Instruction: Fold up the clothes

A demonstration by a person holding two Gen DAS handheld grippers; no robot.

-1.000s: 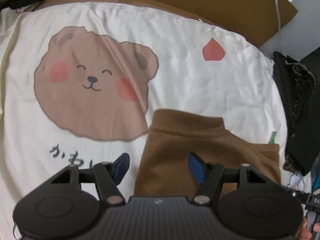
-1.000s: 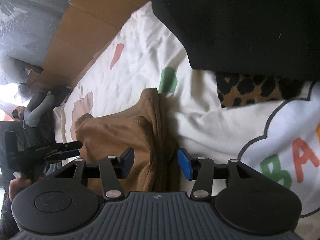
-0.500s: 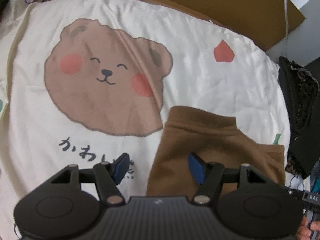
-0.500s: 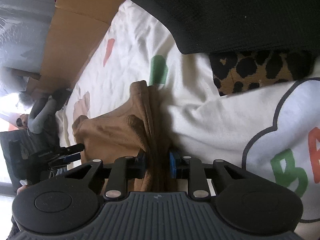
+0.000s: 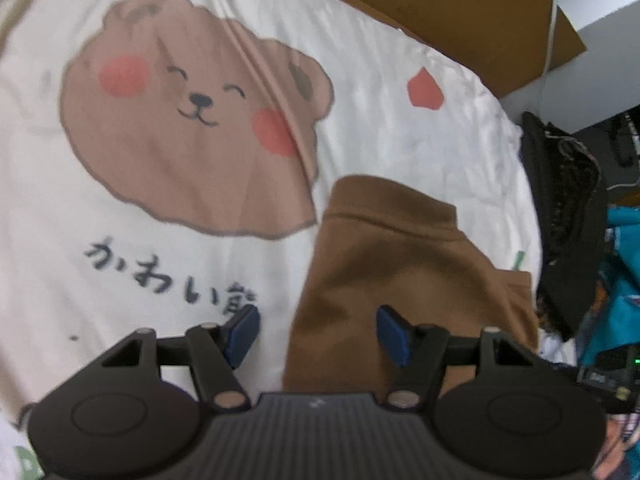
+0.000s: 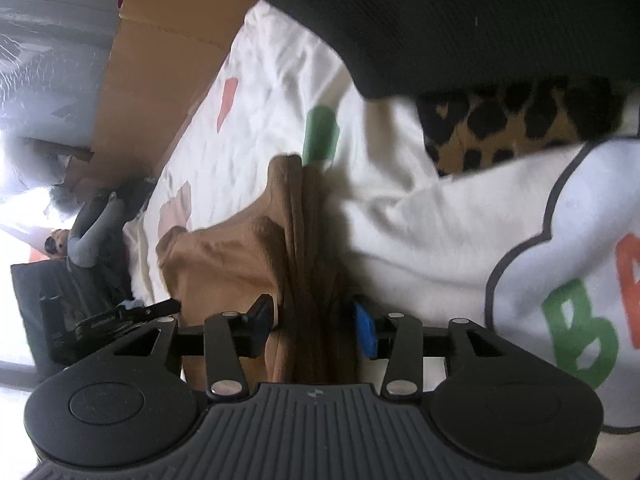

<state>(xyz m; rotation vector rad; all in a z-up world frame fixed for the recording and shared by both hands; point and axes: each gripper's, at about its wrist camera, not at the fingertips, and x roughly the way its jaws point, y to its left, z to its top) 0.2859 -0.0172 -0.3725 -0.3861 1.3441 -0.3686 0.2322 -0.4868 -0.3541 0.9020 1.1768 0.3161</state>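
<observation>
A folded brown garment (image 5: 400,264) lies on a white bed sheet (image 5: 400,132) printed with a bear face. My left gripper (image 5: 319,332) hovers over the garment's near left edge. Its jaws are opening, and the blue pads touch no cloth. In the right wrist view the same brown garment (image 6: 224,264) shows its stacked folded edge running toward the camera. My right gripper (image 6: 314,326) straddles that bunched edge. Its jaws are opening, the cloth sits between the pads, and they no longer squeeze it. The left gripper's dark body (image 6: 120,320) shows at the far left.
Brown cardboard (image 5: 460,12) borders the sheet's far side. A black garment (image 6: 440,20) and a leopard-print piece (image 6: 500,132) lie at the right, over the sheet. More dark clothes (image 5: 568,200) and a teal item (image 5: 624,248) sit past the bed's right edge.
Half a second ago the right gripper pinched the brown folded edge; now its pads have spread off it. The left gripper has shifted left and dropped closer to the garment.
</observation>
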